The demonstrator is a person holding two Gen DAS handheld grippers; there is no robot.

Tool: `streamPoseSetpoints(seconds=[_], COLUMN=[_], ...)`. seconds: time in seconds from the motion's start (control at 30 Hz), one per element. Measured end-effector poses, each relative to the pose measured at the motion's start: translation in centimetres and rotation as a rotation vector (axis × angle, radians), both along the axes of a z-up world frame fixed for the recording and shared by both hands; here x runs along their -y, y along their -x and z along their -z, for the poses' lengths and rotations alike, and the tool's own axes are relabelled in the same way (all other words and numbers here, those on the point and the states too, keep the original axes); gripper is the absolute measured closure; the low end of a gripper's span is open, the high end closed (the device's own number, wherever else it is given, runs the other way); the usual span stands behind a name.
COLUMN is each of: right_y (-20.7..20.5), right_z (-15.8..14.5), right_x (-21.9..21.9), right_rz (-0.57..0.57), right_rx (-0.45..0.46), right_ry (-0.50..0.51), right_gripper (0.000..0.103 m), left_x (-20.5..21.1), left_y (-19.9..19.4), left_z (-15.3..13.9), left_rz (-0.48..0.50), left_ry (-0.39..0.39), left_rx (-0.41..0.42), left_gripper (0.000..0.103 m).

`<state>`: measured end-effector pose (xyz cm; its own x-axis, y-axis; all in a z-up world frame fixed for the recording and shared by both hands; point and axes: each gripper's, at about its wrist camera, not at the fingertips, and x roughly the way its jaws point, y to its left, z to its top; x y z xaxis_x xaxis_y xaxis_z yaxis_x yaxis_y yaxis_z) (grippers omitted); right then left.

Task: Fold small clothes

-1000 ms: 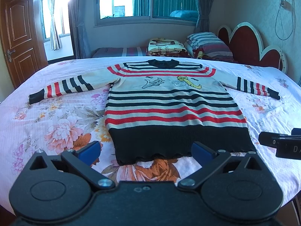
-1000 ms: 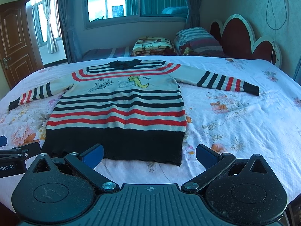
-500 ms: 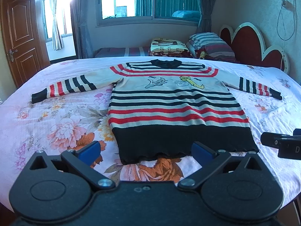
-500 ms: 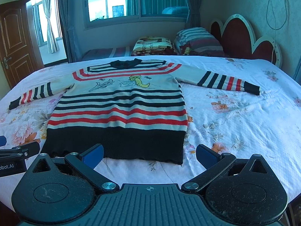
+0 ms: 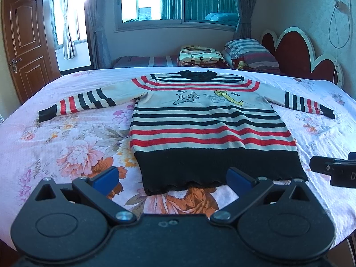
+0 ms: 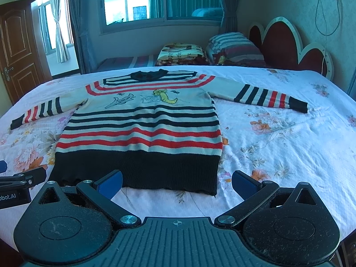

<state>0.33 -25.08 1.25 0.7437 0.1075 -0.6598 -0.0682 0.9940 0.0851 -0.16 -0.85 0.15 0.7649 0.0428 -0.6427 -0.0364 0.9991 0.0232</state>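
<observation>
Knitted, ribbed-hem sweater [image 5: 207,129] lies on a smooth printed cotton bedsheet [image 5: 66,138]; matt black plastic left gripper [image 5: 172,179], glossy wooden door [image 5: 24,42]

A floral bedsheet [image 5: 66,138] covers the bed, a striped pillow [image 5: 247,52] and a folded printed blanket [image 5: 200,54] lie at its far edge beside the red scalloped headboard [image 5: 296,55], with a brown door [image 5: 22,44], curtained window [image 5: 178,0] and hanging cable [image 5: 338,26] behind.

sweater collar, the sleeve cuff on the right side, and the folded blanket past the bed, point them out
sweater collar [image 5: 198,75], left wrist view, middle of the dark neckband
right-side sleeve cuff [image 6: 299,106], right wrist view, dark end band
folded blanket [image 6: 181,52], right wrist view, printed top face
</observation>
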Motion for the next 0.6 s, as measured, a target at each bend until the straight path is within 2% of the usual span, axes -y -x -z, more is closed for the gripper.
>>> streamPoseSetpoints(seconds=[0.6], right_y=[-0.28], right_z=[0.33], right_x=[0.35], right_rz=[0.003], right_rx=[-0.008], right_ry=[-0.004], right_gripper=[0.0], left_x=[-0.21], left_y=[-0.23], left_z=[0.36], left_rz=[-0.005], left_ry=[0.004], left_rx=[-0.009], left_gripper=[0.0])
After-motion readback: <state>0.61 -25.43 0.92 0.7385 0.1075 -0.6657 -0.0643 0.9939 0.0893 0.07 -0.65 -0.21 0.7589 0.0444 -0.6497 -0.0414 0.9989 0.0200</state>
